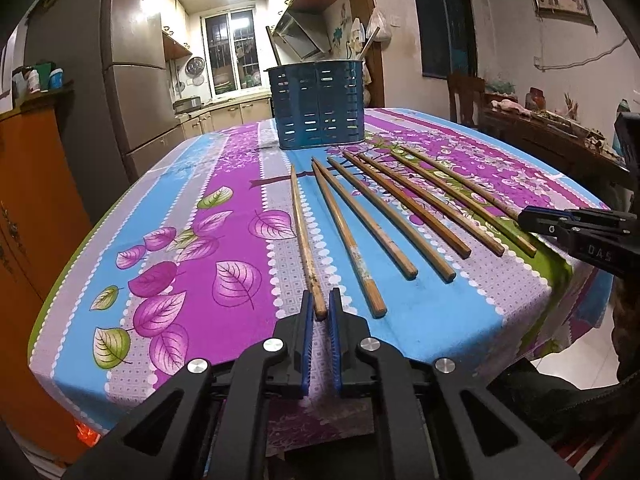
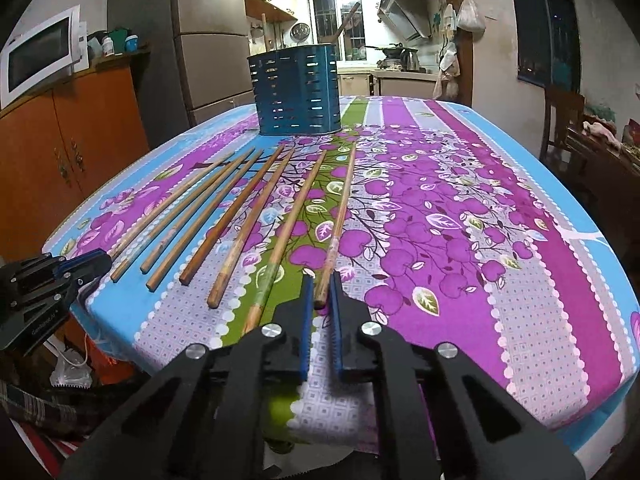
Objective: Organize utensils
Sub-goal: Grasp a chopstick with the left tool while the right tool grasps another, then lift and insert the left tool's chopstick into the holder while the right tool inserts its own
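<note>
Left wrist view has the left gripper (image 1: 322, 307) narrowly parted around the leftmost chopstick's (image 1: 305, 240) near end, while only the right wrist view shows the right gripper (image 2: 321, 293) likewise straddling the rightmost chopstick (image 2: 338, 226), with the blue utensil holder (image 2: 295, 90) standing beyond on the tablecloth (image 2: 500, 240).

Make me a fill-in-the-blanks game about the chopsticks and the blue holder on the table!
1. ____ chopsticks lie on the tablecloth.
2. The slotted utensil holder is colored ____.
3. The left gripper has the end of the ____most chopstick between its fingers.
4. The right gripper is at the ____most chopstick.

Missing words: seven; blue; left; right
</note>
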Motion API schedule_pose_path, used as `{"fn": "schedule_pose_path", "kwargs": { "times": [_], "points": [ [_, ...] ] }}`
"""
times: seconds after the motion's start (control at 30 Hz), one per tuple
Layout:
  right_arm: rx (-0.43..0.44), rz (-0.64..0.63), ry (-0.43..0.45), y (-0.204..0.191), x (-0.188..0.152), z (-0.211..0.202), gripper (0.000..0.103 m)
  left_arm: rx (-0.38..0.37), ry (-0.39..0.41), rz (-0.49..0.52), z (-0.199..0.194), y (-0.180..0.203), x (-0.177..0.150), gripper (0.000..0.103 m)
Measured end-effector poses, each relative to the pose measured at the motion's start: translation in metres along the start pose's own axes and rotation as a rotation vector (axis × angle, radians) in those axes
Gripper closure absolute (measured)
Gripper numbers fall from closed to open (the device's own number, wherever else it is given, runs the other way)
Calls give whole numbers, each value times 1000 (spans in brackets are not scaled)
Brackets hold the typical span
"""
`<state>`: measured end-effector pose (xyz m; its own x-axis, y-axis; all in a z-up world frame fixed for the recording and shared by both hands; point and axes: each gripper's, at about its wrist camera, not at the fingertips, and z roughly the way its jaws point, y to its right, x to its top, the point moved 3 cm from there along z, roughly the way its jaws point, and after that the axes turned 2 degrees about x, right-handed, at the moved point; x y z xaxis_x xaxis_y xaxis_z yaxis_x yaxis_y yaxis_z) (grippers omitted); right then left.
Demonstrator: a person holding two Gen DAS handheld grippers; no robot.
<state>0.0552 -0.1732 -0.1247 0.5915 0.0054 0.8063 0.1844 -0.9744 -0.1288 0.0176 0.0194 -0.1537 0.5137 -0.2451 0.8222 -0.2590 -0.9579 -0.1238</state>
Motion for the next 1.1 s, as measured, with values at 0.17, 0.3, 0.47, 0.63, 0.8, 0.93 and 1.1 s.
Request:
{"fn": "schedule_pose_path", "kwargs": {
  "times": [0.17, 0.3, 0.47, 0.63, 0.8, 0.93, 1.1],
  "points": [
    [-1, 12, 7, 1, 0, 0, 97, -2, 8, -7, 0, -2, -1, 95],
    [1, 19, 9, 2, -1, -1, 97, 19, 10, -13, -1, -5, 0, 96],
    [-11, 3, 30, 1, 3, -9, 98, 41, 46, -14, -12, -10, 7, 96],
    [-27, -22, 91, 0, 19, -29, 98, 47, 115, -15, -31, -17, 27, 96],
    [-28, -52, 193, 2, 55, -57, 98, 35, 219, -30, -53, -31, 63, 96],
    [-42, -88, 264, 5, 87, -68, 98, 16, 289, -42, -60, -46, 95, 96],
    [-49, -121, 320, 5, 126, -72, 98, -9, 343, -61, -61, -64, 133, 96]
  ]
}}
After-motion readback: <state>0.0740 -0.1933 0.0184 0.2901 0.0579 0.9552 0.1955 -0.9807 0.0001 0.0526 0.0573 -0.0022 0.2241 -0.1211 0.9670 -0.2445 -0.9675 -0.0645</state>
